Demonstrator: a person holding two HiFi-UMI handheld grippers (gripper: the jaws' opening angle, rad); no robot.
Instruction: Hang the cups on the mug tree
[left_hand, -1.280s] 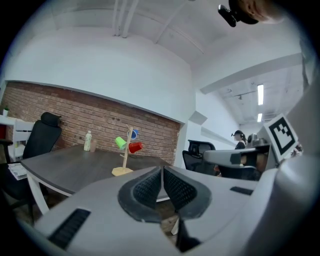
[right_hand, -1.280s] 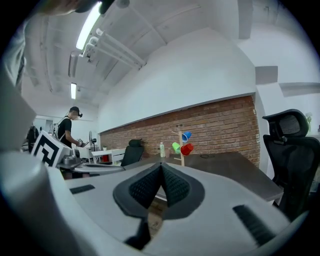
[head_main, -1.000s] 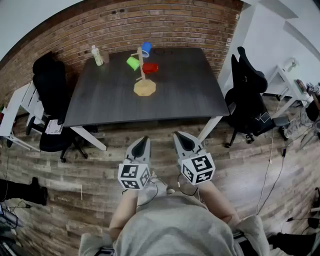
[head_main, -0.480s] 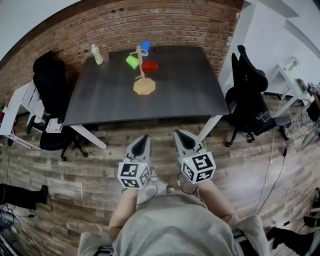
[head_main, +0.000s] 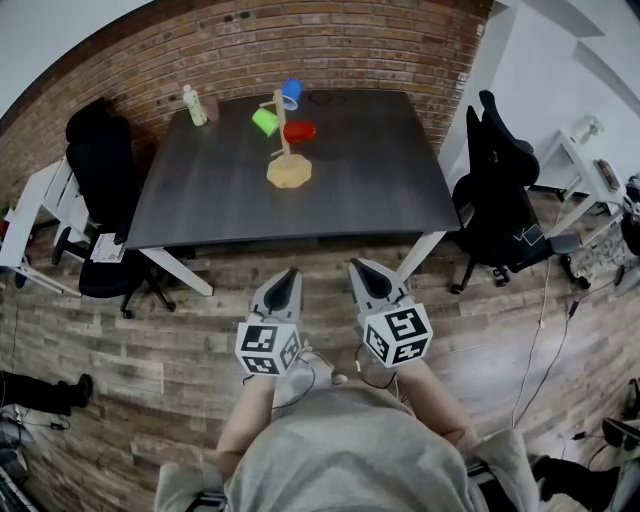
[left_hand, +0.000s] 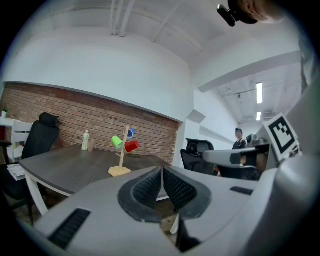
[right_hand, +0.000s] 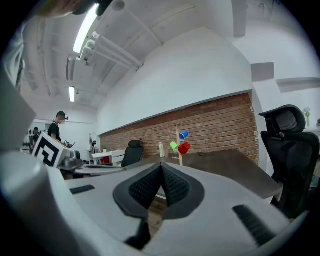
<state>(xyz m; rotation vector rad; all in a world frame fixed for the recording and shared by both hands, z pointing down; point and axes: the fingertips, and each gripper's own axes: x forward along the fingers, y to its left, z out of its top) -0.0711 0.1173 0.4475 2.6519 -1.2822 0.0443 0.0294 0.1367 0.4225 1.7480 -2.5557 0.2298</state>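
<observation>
Closest in, the person's grey shirt fills the bottom of the head view, above the wooden floor. The left tool is shut tight, its two dark ridged jaws pressed together with nothing between them. The right tool is just beside it, shut the same way, and it holds nothing too. Each one has a white cube with black square marks on its back end. Both tools point toward the surface, but they are well away from it, out over the floor. The surface is dark and stands on white legs. A black chair sits at its left side and another black chair sits at its right side. Toward the far end of the surface stands the mug tree, a thin wooden pole on a round wooden foot. Three cups hang on it: the green cup on the left, the red cup on the right, and the blue cup near the top. A small bottle stands near the far left corner. Behind it all is a brick wall.
</observation>
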